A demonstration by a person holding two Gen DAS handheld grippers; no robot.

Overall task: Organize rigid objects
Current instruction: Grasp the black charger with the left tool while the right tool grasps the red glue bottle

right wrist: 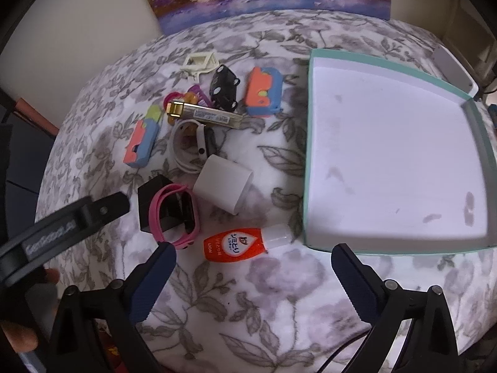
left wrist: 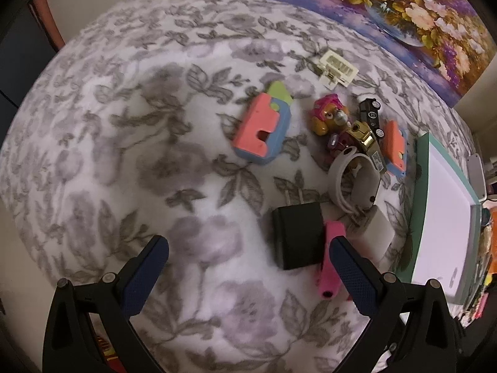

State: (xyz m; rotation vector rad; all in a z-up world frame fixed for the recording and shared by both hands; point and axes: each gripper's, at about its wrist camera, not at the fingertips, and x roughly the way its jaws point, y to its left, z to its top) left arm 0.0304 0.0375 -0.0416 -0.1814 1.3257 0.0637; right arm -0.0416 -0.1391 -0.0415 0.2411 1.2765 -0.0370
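My right gripper (right wrist: 253, 253) hangs over the flowered blanket (right wrist: 254, 304) with its fingers spread wide and nothing between them. My left gripper (left wrist: 248, 248) is just as wide open and empty; in the right wrist view it reaches in from the left edge.

Nearest to me, just beyond the right fingertips, lies an orange sachet (right wrist: 231, 245) with a white cap, flat on the blanket close to the near left corner of the tray (right wrist: 307, 143). The tray, teal-rimmed and white inside, sits on the right with nothing in it.

Left of the sachet a pink watch (right wrist: 174, 214) leans against a black charger (left wrist: 296, 234), and beside them is a white charger (right wrist: 222, 186). Further back a white cable (right wrist: 183, 152) is coiled with a white band.

Beyond that a gold and clear bar-shaped thing (right wrist: 202, 114) lies across a pup toy (left wrist: 327, 115). Left of these is an orange and blue block (left wrist: 264, 129) with a green tip; right of them a black toy car (right wrist: 224, 88) and a second orange and blue block (right wrist: 264, 91).

Farthest out is a cream plastic frame (left wrist: 337, 66), then a flower painting (left wrist: 403, 15) propped at the blanket's far edge.
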